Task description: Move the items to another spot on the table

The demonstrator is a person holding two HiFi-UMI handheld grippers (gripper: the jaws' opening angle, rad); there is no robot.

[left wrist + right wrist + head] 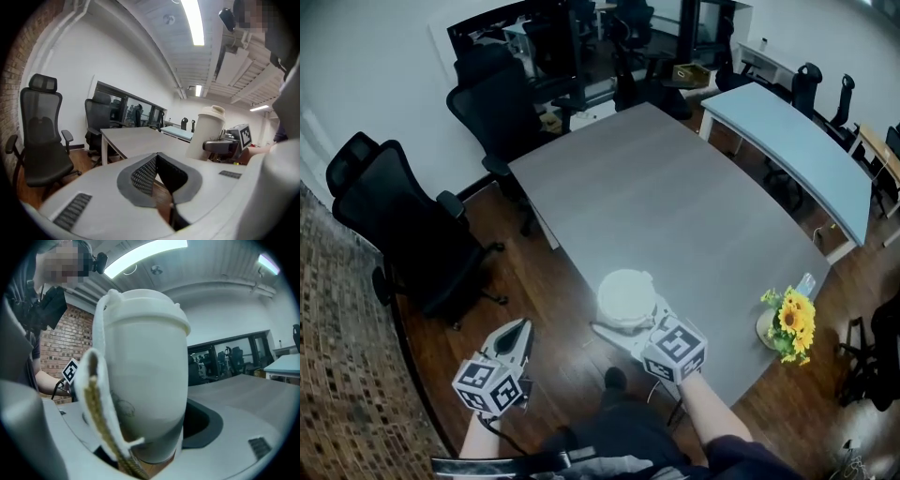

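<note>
R gripper (630, 323) clamped wide on white lidded cup (625, 295), right at near edge of table (675, 206). L gripper (517, 330) closed, empty, off table at left. Risks: cup set w/ base overhanging edge, tips to floor; loose strap (96, 399) snags jaw on release.

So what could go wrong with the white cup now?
The white cup is tall and the right hand-held gripper grips it low, so it might tip. It is by the near edge of the table; put down there, it could drop to the floor. The sunflowers sit at the corner, so a swing that way might knock them.
</note>
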